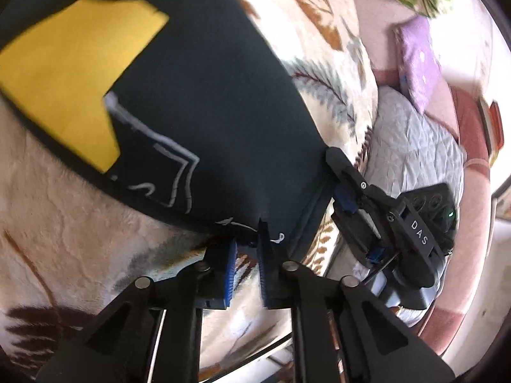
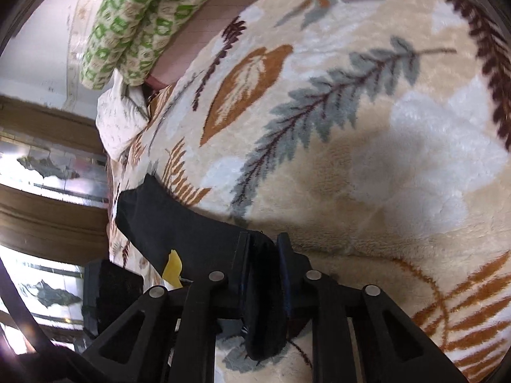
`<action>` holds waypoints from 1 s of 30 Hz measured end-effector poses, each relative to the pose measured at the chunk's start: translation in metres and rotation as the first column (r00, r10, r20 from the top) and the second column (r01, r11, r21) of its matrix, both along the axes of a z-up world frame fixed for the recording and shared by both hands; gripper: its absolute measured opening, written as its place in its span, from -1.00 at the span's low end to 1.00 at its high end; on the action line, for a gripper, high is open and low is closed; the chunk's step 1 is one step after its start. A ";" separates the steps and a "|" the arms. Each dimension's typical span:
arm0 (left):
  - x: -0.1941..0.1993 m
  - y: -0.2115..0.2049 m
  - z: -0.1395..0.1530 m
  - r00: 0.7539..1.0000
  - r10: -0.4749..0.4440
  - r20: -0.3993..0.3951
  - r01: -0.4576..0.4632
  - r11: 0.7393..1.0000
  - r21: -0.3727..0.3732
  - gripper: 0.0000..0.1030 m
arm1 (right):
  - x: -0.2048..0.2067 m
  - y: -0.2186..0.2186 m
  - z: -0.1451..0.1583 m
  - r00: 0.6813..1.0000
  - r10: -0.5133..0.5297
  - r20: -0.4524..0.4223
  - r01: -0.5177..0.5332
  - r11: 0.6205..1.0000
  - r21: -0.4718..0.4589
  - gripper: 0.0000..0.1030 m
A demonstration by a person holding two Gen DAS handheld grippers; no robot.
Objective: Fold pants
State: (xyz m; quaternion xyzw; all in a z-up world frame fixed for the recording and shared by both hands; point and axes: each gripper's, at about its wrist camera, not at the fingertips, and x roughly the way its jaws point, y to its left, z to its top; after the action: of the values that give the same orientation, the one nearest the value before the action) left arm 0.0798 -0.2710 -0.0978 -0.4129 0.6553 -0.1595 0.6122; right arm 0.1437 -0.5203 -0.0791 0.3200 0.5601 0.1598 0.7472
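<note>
Both claws, left claw (image 1: 247,249) and right claw (image 2: 263,255), pinch the near edge of the pants (image 1: 198,95) on the blanket (image 2: 351,127); the left bite looks shallow, so the hem may slip free on lifting.

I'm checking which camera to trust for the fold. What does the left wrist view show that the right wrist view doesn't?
Only the left wrist view shows the pants' big yellow panel with white stitching, the lilac pillow, the grey quilt, and both grippers: left gripper pinching the hem, right gripper on the corner.

Only the right wrist view shows bunched dark cloth clamped between the right gripper's own fingers, and the wooden furniture.

Both show the leaf-patterned blanket and green-patterned fabric.
</note>
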 end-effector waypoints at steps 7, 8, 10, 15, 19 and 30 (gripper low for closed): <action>0.002 -0.014 0.008 0.997 -0.042 0.061 0.036 0.995 0.098 -0.80 | 0.001 0.002 -0.004 1.000 0.003 0.024 -0.002 0.999 -0.042 -0.70; 0.004 -0.015 0.010 0.995 -0.066 0.076 0.059 0.994 0.097 -0.86 | 0.000 0.003 -0.001 0.999 0.003 0.033 -0.001 0.999 -0.051 -0.73; 0.007 -0.013 0.008 0.995 -0.075 0.070 0.070 0.995 0.074 -0.87 | -0.003 0.004 0.006 0.999 0.005 0.050 -0.002 0.998 -0.064 -0.76; 0.008 -0.006 0.013 0.994 -0.083 0.072 0.081 0.996 0.033 -0.88 | -0.007 0.009 0.022 0.998 0.017 0.066 -0.010 0.995 -0.099 -0.77; 0.010 -0.001 0.019 0.994 -0.082 0.070 0.082 0.997 -0.001 -0.88 | -0.010 0.014 0.036 0.997 0.009 0.073 0.000 0.993 -0.114 -0.77; 0.012 0.030 0.029 0.998 -0.044 0.035 0.048 0.992 -0.116 -0.88 | -0.002 0.053 0.072 0.997 0.047 0.056 -0.035 0.978 -0.205 -0.79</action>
State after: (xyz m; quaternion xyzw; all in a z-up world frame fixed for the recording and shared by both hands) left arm 0.0922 -0.2408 -0.0692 -0.4299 0.6444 -0.2182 0.5936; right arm 0.1419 -0.4671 -0.0070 0.2251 0.5570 0.1264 0.7894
